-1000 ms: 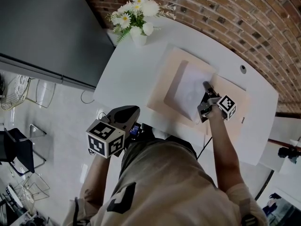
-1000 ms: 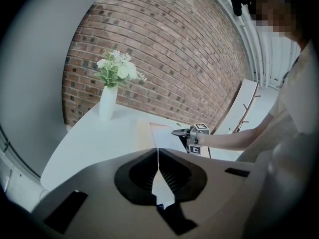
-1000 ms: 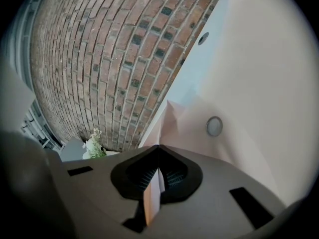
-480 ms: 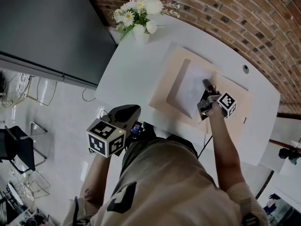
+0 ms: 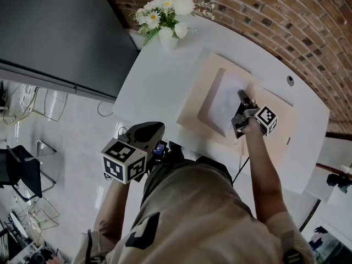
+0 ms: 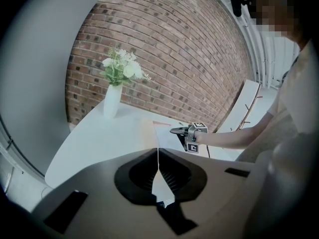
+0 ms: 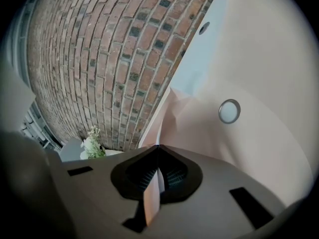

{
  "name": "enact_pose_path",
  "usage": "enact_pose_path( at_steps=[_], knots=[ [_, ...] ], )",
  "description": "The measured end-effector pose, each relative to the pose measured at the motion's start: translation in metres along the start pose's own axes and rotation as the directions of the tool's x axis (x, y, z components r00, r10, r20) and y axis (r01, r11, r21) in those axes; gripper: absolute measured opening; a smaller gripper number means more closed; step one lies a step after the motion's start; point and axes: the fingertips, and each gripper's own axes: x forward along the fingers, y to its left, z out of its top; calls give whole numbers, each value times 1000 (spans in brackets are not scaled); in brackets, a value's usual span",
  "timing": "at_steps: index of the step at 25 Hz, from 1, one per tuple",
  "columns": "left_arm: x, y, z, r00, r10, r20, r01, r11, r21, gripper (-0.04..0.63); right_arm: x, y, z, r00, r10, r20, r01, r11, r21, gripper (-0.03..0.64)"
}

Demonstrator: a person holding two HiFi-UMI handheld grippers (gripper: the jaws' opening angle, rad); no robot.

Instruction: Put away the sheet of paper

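A white sheet of paper (image 5: 226, 100) lies over an open peach folder (image 5: 192, 106) on the white table (image 5: 154, 81). My right gripper (image 5: 241, 98) lies along the sheet's right edge and is shut on it. In the right gripper view a thin, peach-tinted edge stands pinched between the jaws (image 7: 158, 148), and the folder's surface with a round snap button (image 7: 229, 111) fills the space ahead. My left gripper (image 5: 157, 128) hangs off the table's near-left edge, shut and holding nothing (image 6: 158, 151). From the left gripper view the right gripper (image 6: 187, 132) shows across the table.
A white vase of flowers (image 5: 168, 36) stands at the table's far left corner. A cable hole (image 5: 290, 80) sits near the far edge, with a brick wall (image 5: 286, 21) behind. A dark panel (image 5: 55, 32) is at the left; chairs stand on the floor below.
The right gripper has edged slightly toward the wall with the sheet, and less white paper shows over the folder. The left gripper has hardly moved.
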Motion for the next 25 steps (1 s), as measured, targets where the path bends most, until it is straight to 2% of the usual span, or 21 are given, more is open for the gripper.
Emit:
enact_pose_path(
  at_steps=[25],
  knots=[
    [5,5,4,1000,-2,-4,2,1000,-4,20,7,0,3,1000,0,-13,-1,1000,-15,23]
  ],
)
